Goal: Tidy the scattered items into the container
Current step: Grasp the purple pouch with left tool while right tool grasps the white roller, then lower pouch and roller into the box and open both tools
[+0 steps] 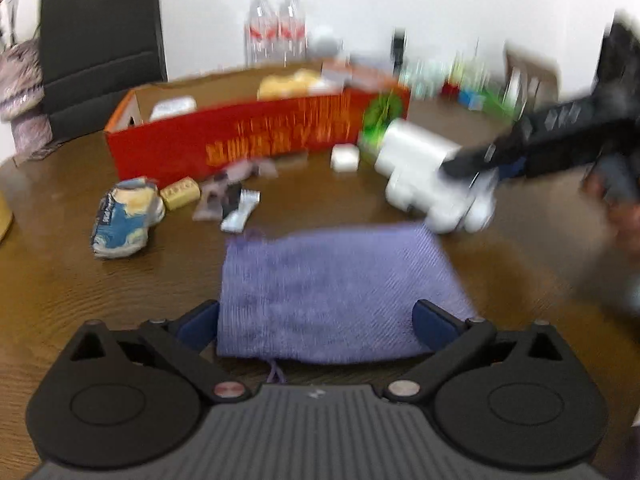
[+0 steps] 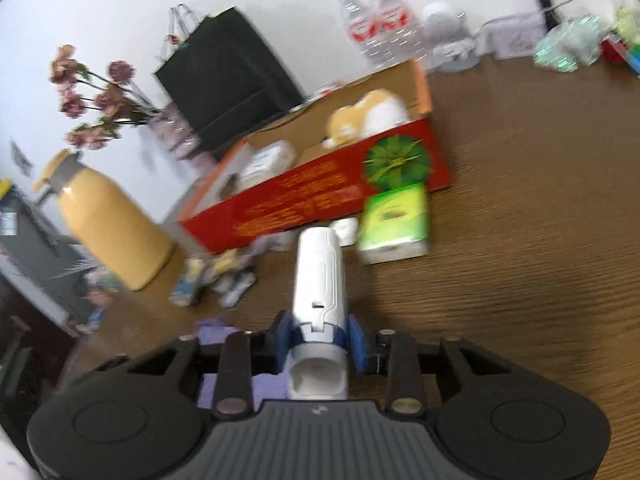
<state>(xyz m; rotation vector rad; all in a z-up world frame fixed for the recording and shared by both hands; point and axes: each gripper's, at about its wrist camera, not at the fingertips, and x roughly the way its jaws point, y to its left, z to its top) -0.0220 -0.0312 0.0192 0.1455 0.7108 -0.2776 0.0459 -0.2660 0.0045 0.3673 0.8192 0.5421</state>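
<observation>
My right gripper (image 2: 318, 338) is clamped on a white plastic bottle (image 2: 320, 276), its blue pads (image 2: 357, 344) pressed against both sides near the bottle's lower end, and the bottle points away from me toward the red box (image 2: 320, 196). From my left wrist camera that same bottle (image 1: 424, 176) hangs above the wooden table (image 1: 100, 280), just past the far edge of the purple cloth (image 1: 332, 292). My left gripper (image 1: 316, 324) is spread wide, one pad on each side of the near end of the cloth, holding nothing. The open red box (image 1: 256, 140) already contains a yellow plush toy (image 2: 364, 120) and a white packet (image 2: 266, 164). A green tissue pack (image 2: 394, 224) and a small white block (image 1: 345, 157) lie just in front of it. A crumpled blue and yellow wrapper (image 1: 122, 218), a gold bar (image 1: 180, 193) and some loose wrappers (image 1: 232, 200) lie scattered near the box's left end.
</observation>
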